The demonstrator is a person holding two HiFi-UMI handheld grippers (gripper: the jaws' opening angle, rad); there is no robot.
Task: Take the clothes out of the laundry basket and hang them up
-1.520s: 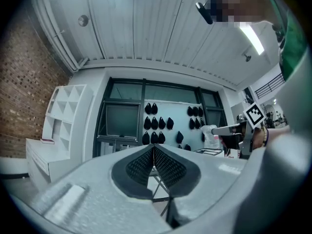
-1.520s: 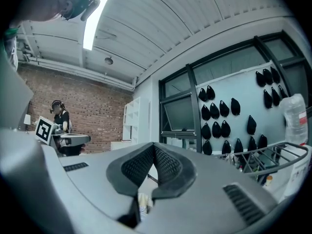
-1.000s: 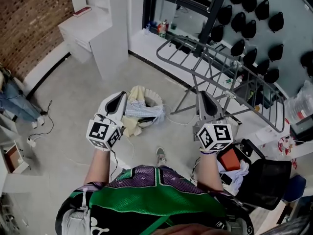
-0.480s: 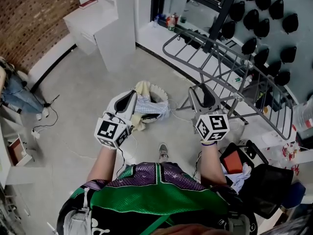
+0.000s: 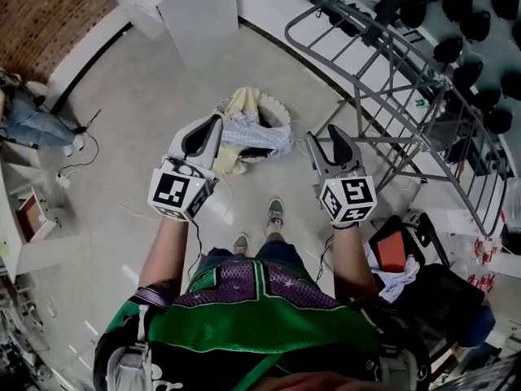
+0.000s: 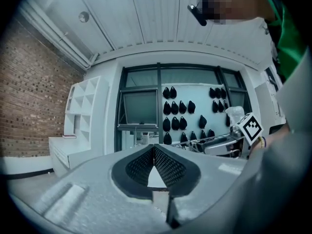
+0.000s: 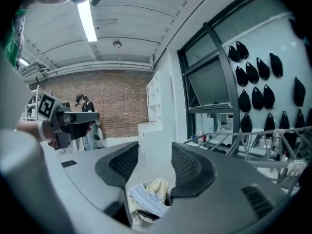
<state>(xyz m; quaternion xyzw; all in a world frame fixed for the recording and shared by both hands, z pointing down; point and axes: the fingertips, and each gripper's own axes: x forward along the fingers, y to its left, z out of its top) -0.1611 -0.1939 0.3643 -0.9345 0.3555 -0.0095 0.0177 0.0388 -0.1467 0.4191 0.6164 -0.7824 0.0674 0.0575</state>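
Observation:
A round laundry basket [image 5: 279, 114] stands on the floor ahead of my feet. In it lie a pale yellow cloth [image 5: 242, 104] and a blue checked garment [image 5: 259, 132]. My left gripper [image 5: 213, 125] hovers at the basket's left side, shut with nothing in it, pads together [image 6: 154, 152]. My right gripper [image 5: 327, 142] hangs to the right of the basket; its jaws have just been opening and stand open and empty [image 7: 155, 161]. Below and beyond them the right gripper view shows the clothes [image 7: 146, 194]. The grey drying rack [image 5: 407, 72] stands at the right with no clothes on it.
A white shelf unit [image 5: 195, 6] stands at the back. A black bag with a red item [image 5: 391, 259] lies at my right. Another person [image 5: 32, 120] is at the far left. Black objects [image 5: 480, 23] hang on the wall behind the rack.
Both grippers have sunk toward the basket. The right gripper's jaws have opened from nearly shut. The head view has tilted further down.

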